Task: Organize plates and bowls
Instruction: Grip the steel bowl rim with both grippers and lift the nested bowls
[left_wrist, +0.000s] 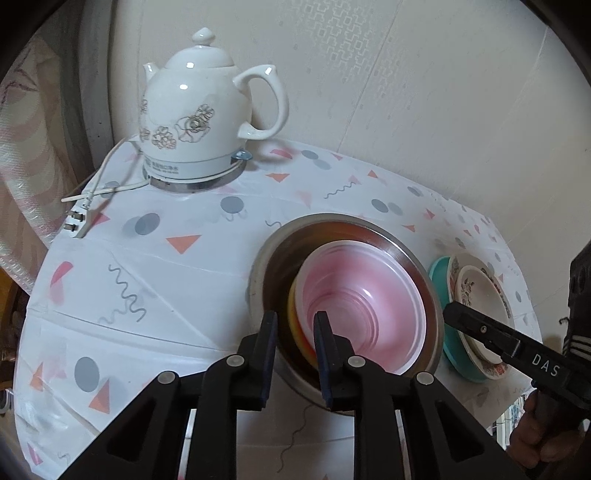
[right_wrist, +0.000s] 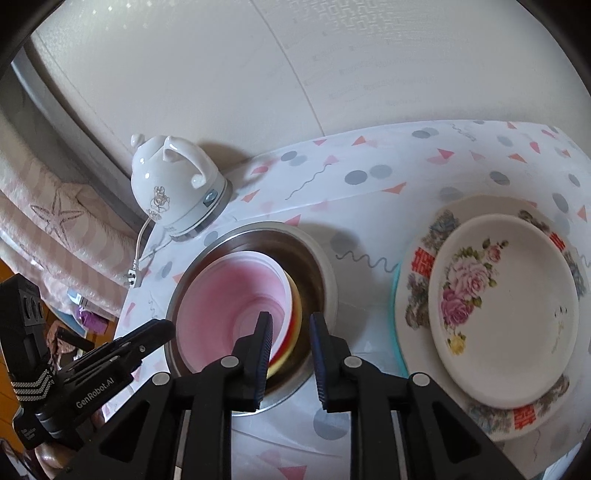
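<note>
A: Nearest, the left gripper (left_wrist: 295, 325): what do its fingers do?

B: They stand slightly apart, astride the near wall of the steel basin (left_wrist: 271, 243). One finger is outside the rim, the other inside, in front of the pink bowl (left_wrist: 364, 299). The pads press on nothing that I can see.

A: And the right gripper (right_wrist: 291, 328)?

B: The same posture from the other side: jaws slightly parted, with the stacked bowl rims and the basin's rim showing in the gap. No pad is visibly pressed against either.

A: Contents of the basin?

B: The pink bowl, nested on a yellow bowl (right_wrist: 295, 325) with a red rim between them, leaning against the basin's wall. The stack sits near the table's front edge, about midway along it.

A: Beside the basin?

B: Toward the table's right edge, a stack of plates: a small rose plate (right_wrist: 509, 310) on a larger floral plate (right_wrist: 417, 273), both on a teal plate (left_wrist: 437, 269). Basin and stack lie just beside each other.

A: Farthest?

B: A white kettle (left_wrist: 199, 110) on its base at the rear left corner of the patterned tablecloth (left_wrist: 147, 266), its plug (left_wrist: 75, 223) lying loose at the left edge.
</note>
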